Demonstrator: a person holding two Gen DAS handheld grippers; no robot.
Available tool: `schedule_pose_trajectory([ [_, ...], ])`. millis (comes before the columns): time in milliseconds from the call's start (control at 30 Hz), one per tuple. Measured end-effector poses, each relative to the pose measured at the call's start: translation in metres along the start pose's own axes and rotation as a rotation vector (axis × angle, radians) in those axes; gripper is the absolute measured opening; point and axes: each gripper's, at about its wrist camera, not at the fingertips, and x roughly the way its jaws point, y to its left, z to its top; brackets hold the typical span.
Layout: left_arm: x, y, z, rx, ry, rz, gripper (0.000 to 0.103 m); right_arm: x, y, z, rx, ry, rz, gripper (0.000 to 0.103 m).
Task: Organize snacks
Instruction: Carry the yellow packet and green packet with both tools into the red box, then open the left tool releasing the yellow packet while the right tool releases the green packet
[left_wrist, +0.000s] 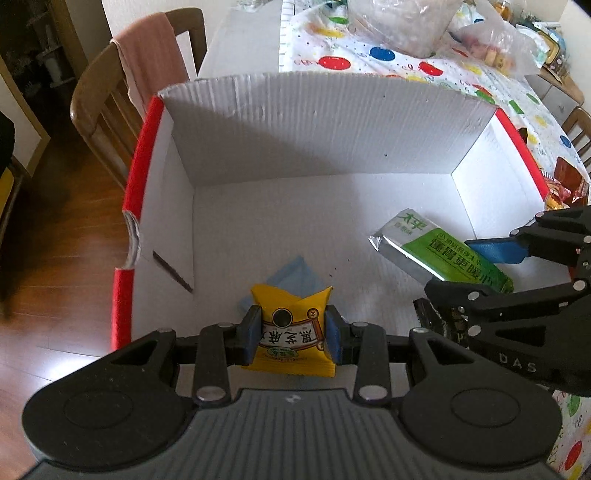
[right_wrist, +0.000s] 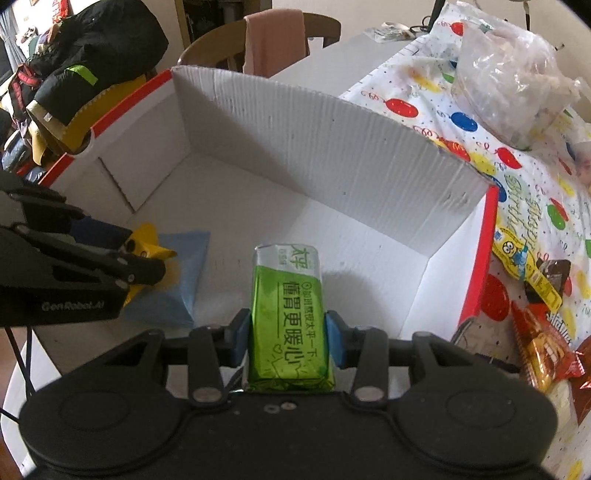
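A white cardboard box (left_wrist: 314, 129) with red rims stands open on the table, and both grippers reach down into it. My left gripper (left_wrist: 293, 332) is shut on a small yellow snack packet (left_wrist: 291, 306), held above a light blue packet (left_wrist: 295, 273) on the box floor. My right gripper (right_wrist: 288, 338) is shut on a green and silver snack pack (right_wrist: 286, 306). In the left wrist view the green pack (left_wrist: 443, 251) hangs at the right with the right gripper (left_wrist: 476, 266) around it. The right wrist view shows the left gripper (right_wrist: 146, 254), the yellow packet (right_wrist: 147, 247) and the blue packet (right_wrist: 177, 280).
Several loose snack packets (right_wrist: 535, 332) lie on the balloon-print tablecloth (right_wrist: 517, 177) right of the box (right_wrist: 314, 147). Clear plastic bags (right_wrist: 509, 74) sit further back. A wooden chair (left_wrist: 107, 103) with a pink cloth stands behind the box on the left, over a wooden floor.
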Motion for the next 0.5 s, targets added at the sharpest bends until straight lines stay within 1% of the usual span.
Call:
schedule_pose_trajectory([
  [133,0.004,-0.002,0.000,0.003,0.011,-0.006,0.035,0.002,-0.001,0.001,0.000,0.002,-0.004,0.042],
  [300,0.001,-0.003,-0.003,0.001,-0.007,-0.012,0.035,-0.004,-0.001,0.001,0.003,-0.021,-0.005,0.045],
  [367,-0.003,-0.003,-0.004,-0.005,-0.021,-0.016,0.039,-0.009,-0.002,0.000,0.008,-0.040,-0.002,0.049],
  [433,-0.008,-0.003,-0.006,-0.007,-0.042,-0.018,0.046,-0.016,-0.001,-0.001,0.011,-0.056,0.002,0.051],
  [500,-0.015,-0.004,-0.008,-0.006,-0.060,-0.016,0.049,-0.023,-0.001,-0.004,0.012,-0.076,-0.001,0.054],
])
